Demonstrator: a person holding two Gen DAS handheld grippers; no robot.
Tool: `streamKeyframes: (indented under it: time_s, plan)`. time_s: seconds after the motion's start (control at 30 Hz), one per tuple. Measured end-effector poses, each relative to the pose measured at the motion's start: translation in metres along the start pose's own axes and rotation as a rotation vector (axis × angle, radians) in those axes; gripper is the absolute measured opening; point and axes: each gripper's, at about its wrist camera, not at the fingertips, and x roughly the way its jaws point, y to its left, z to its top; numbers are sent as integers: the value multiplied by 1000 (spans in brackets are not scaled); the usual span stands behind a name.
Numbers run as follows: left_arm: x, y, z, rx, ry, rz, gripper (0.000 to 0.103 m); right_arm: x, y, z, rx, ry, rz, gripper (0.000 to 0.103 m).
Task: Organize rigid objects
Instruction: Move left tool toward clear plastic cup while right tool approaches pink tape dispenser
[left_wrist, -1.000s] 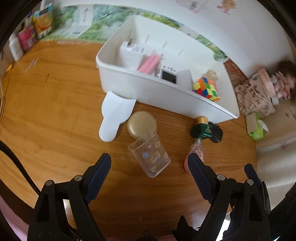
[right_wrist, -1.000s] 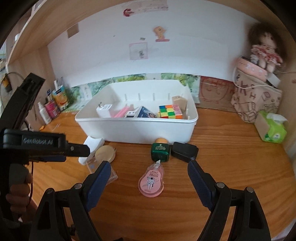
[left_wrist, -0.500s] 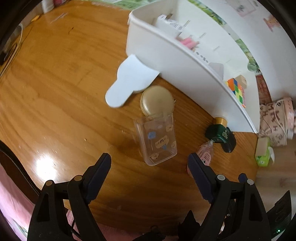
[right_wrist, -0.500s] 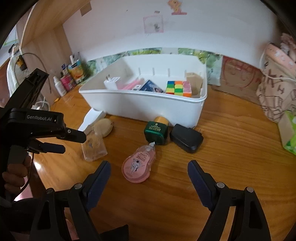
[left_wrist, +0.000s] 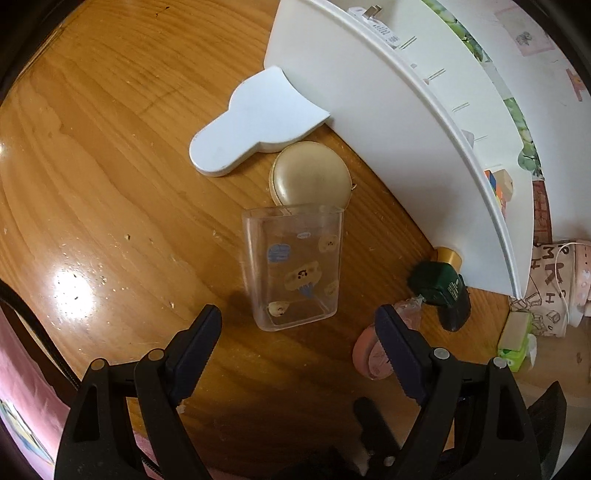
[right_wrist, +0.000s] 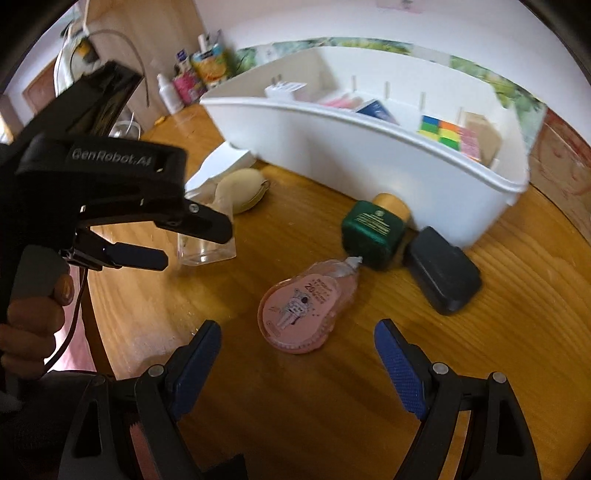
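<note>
Left gripper (left_wrist: 297, 330) spread wide, empty, above the clear plastic cartoon-printed cup (left_wrist: 295, 266); right gripper (right_wrist: 297, 347) released too, near the pink round correction-tape dispenser (right_wrist: 303, 306).

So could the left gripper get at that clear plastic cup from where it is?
Probably yes. The left gripper has its jaws open, the clear cup lies just ahead on the wooden table, and nothing sits between them.

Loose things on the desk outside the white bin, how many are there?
6, maybe more hidden: white cutout, gold compact, clear cup, green bottle, black case, pink tape dispenser.
</note>
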Motion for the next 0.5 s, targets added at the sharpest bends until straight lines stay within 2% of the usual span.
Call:
streamKeyframes:
  time_s: [0.17,0.5]
  plan:
    - [3,0,7,-34,-11,35,87,12,12,6,-85,26,-19,85]
    - [9,-8,27,-70,-38,66,83,27,13,12,-110,55,-40,85]
